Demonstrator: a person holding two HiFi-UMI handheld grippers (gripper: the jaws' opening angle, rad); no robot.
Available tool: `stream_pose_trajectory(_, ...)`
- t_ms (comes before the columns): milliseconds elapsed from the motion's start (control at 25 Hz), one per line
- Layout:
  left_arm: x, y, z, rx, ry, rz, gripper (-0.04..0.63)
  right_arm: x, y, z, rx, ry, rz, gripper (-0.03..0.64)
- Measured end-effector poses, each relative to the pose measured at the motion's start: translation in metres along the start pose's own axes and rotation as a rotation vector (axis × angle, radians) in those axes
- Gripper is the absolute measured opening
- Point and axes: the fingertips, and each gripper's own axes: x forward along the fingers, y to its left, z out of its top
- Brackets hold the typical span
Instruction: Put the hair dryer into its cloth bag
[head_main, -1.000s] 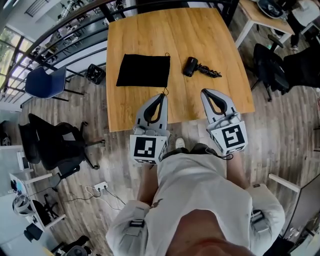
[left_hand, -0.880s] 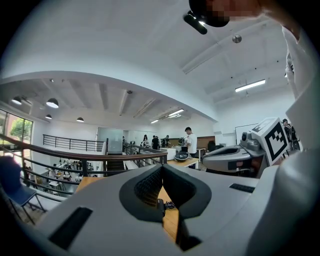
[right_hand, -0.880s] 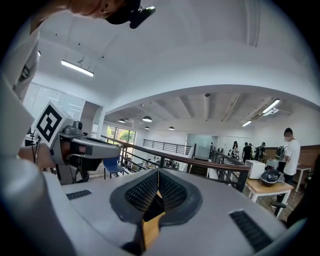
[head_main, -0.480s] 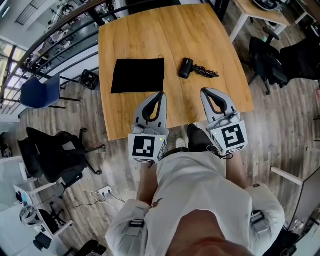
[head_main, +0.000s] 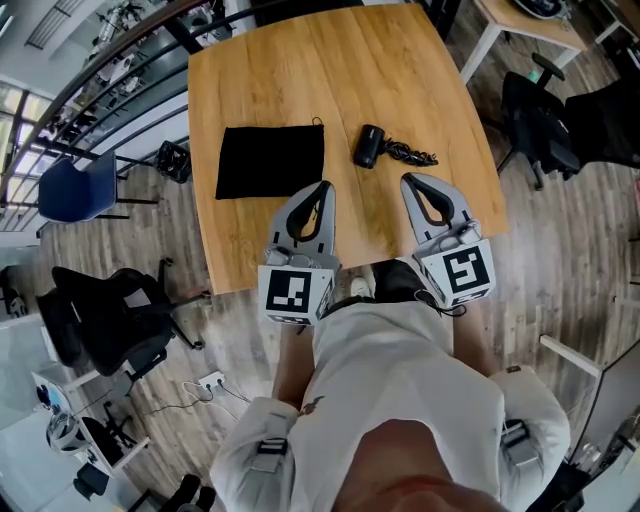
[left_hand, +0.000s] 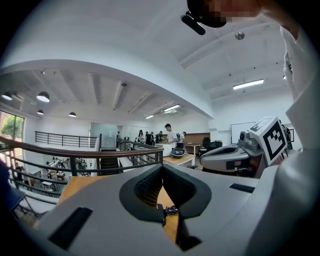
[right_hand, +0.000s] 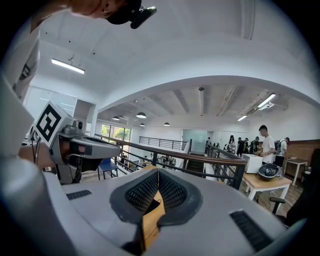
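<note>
A flat black cloth bag (head_main: 270, 162) lies on the wooden table (head_main: 330, 70), left of centre. To its right lies the black hair dryer (head_main: 369, 146), its coiled cord (head_main: 411, 155) trailing right. Both grippers hang over the table's near edge, side by side and level. My left gripper (head_main: 326, 186) is shut and holds nothing, its tips just short of the bag's near right corner. My right gripper (head_main: 405, 181) is shut and holds nothing, a little short of the dryer. In the left gripper view (left_hand: 162, 169) a bit of cord (left_hand: 171, 210) shows between the jaws. The right gripper view (right_hand: 158, 171) shows table wood there.
A blue chair (head_main: 85, 185) and a black office chair (head_main: 110, 310) stand left of the table, and more black chairs (head_main: 545, 115) stand to the right. A second table (head_main: 520, 30) is at the back right. A railing (head_main: 110, 60) runs behind the left side. People stand far off.
Both grippers have advanced toward the table, still shut. The bag and the hair dryer now sit closer to their tips. Neither object has moved on the table.
</note>
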Motion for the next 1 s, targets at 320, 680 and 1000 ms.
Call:
stream_pose_trajectory(320,0.046,0.006,0.0,-0.007,0.015,-0.013,0.02,0.03,-0.035,-0.008,0.007,0.023,0.011,0.021)
stream_pose_trajectory(680,0.099,0.004,-0.007,-0.017,0.064,-0.023,0.02,0.056,-0.074,-0.03,0.052,0.07,0.029,0.021)
stream_pose_trajectory(1000,0.139,-0.003,-0.017,-0.015,0.116,-0.04,0.02,0.079,-0.095,-0.048,0.085,0.096,0.072,0.021)
